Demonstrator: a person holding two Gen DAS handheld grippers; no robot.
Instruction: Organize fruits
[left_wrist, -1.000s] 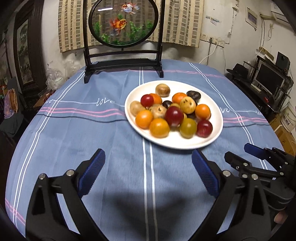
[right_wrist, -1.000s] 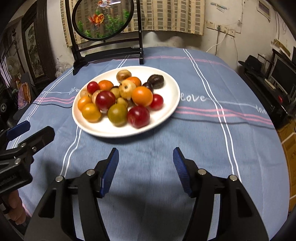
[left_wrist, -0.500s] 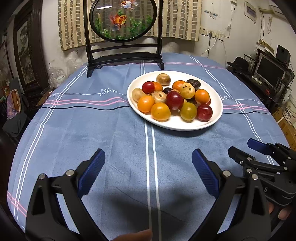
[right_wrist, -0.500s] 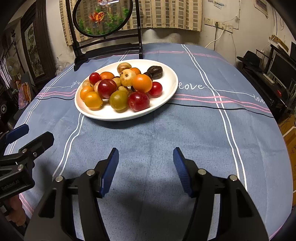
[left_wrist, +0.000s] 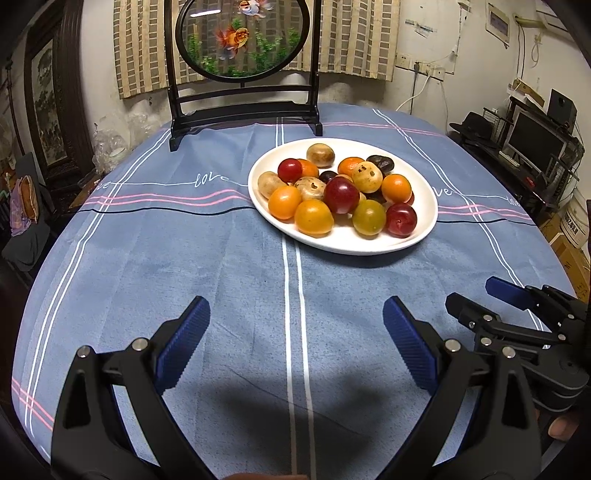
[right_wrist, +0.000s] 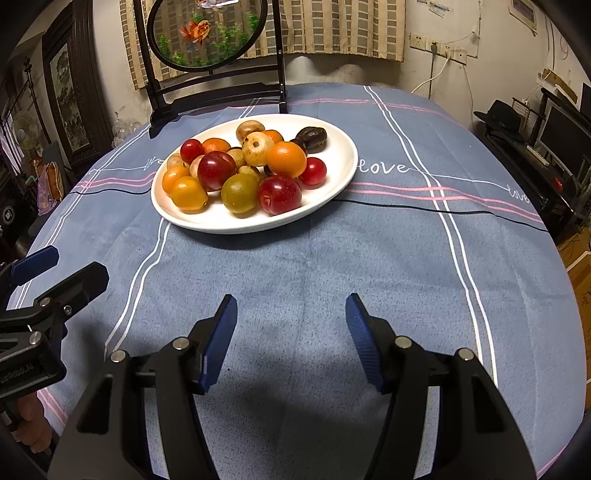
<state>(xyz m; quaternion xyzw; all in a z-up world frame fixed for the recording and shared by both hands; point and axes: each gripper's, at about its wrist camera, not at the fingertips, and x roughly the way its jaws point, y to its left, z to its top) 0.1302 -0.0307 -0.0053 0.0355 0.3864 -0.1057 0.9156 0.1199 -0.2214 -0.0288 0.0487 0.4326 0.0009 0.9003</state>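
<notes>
Left gripper (left_wrist: 295, 328) is spread wide over bare cloth (left_wrist: 221, 266), nothing between the fingers; right gripper (right_wrist: 290, 326) is also spread and holding nothing, with a narrower gap. Both sit near the table's front edge, well apart from the plate (left_wrist: 424, 229). The fruits (left_wrist: 338, 194) are all piled on that white plate, toward the far half of the table, just in front of the goldfish screen (left_wrist: 242, 40). Left view puts the plate right of center, straddling the double white stripe (left_wrist: 291, 295); right view puts the plate (right_wrist: 332, 192) left of center with fruits (right_wrist: 243, 170) heaped on its left and middle, rim on the right bare. Right view shows the dark wrinkled fruit (right_wrist: 312, 137) at the back clearly, separate from the heap; in the left view it (left_wrist: 380, 162) is partly hidden behind a tan fruit. Right view also shows a small red fruit (right_wrist: 313, 171) beside the big orange one; in the left view it is nearly all hidden. Left view catches the right gripper (left_wrist: 517, 314) side-on at the right edge, plus a monitor (left_wrist: 532, 142) on a rack. Right view catches the left gripper (right_wrist: 44, 280) at the left edge, with fingers (right_wrist: 31, 424) of the holding hand below it.
</notes>
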